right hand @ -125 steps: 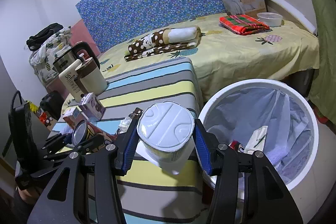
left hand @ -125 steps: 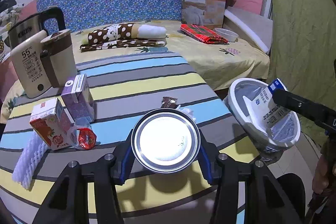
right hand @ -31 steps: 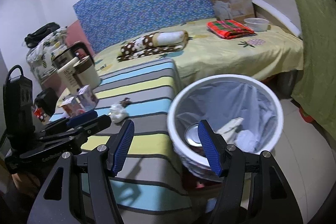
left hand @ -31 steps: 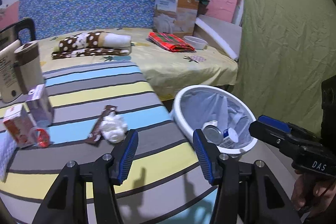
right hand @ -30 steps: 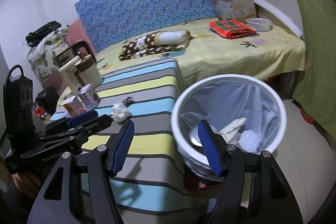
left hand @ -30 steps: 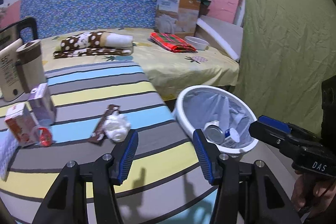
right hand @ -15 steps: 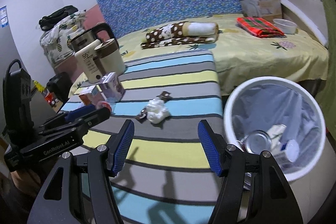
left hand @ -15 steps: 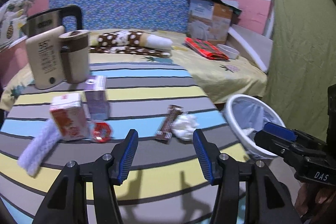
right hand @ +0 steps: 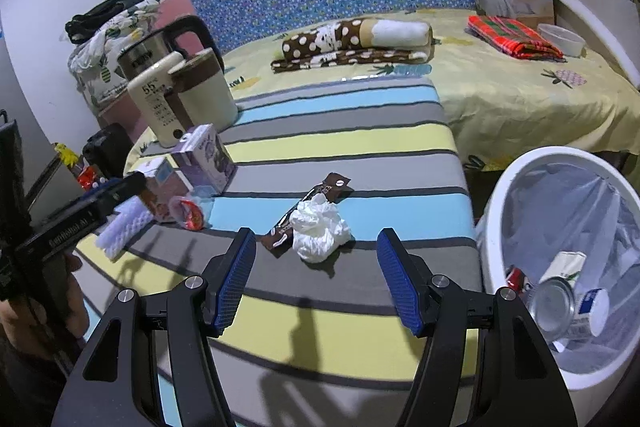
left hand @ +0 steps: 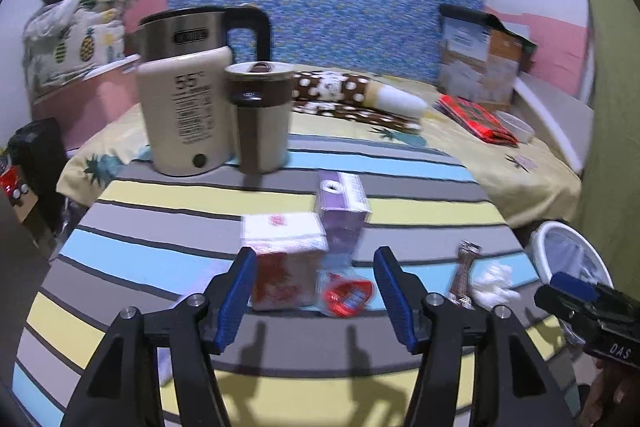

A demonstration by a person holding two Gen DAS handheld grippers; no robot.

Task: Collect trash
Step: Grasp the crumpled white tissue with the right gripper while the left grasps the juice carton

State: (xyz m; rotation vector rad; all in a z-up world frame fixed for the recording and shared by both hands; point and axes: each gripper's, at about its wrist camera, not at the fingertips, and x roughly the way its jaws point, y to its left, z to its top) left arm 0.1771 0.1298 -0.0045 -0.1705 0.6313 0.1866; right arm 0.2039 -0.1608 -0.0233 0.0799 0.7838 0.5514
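Observation:
My left gripper [left hand: 314, 291] is open and empty, just short of a red-and-white carton [left hand: 285, 259] and a red wrapper [left hand: 347, 295] on the striped table; a purple carton [left hand: 343, 211] stands behind them. My right gripper [right hand: 316, 279] is open and empty, just short of a crumpled white tissue [right hand: 320, 227] and a brown snack wrapper [right hand: 308, 211]. The white bin [right hand: 492, 239] at the table's right edge holds a can [right hand: 554, 303] and cartons. The tissue [left hand: 494, 283] and wrapper [left hand: 464, 271] also show in the left wrist view.
A kettle [left hand: 188, 107] and a lidded mug [left hand: 260, 119] stand at the table's far left. A white foam net [right hand: 122, 227] lies at the left front. A bed with a yellow sheet [right hand: 500, 95] lies behind the table.
Both grippers let their cans drop in the bin, then swung left from the bin back over the table. The left one has come close to the cartons, the right one to the tissue.

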